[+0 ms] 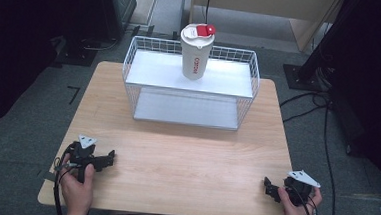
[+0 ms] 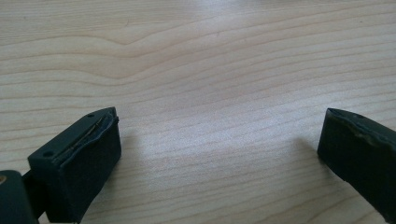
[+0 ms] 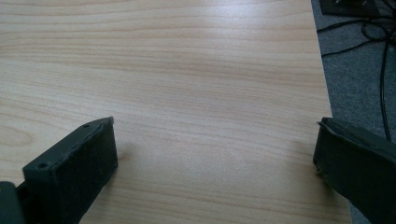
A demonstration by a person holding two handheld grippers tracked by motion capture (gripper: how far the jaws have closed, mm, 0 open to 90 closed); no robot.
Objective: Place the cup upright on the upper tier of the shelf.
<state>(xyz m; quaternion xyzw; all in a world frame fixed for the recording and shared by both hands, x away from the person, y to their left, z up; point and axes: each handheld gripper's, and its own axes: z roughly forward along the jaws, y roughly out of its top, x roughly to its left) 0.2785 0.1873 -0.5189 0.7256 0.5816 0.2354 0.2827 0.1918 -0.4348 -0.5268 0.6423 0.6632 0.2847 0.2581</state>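
A white cup (image 1: pixel 197 53) with a red-tabbed lid and red lettering stands upright on the upper shelf of a white wire rack (image 1: pixel 131 66) at the back of the wooden table (image 1: pixel 185 152). My left gripper (image 1: pixel 109 158) rests near the front left corner, held by a hand. In the left gripper view my left gripper (image 2: pixel 220 114) is open over bare wood, with nothing between its jaws. Near the front right corner a hand holds my right gripper (image 1: pixel 270 186). In the right gripper view my right gripper (image 3: pixel 215 122) is also open over bare wood.
The rack has a lower shelf (image 1: pixel 186 109) with nothing on it. Bare tabletop lies between the grippers and the rack. In the right gripper view the table's edge (image 3: pixel 322 70) runs close by, with grey carpet and black cables (image 3: pixel 369 32) beyond. Dark stands flank the table.
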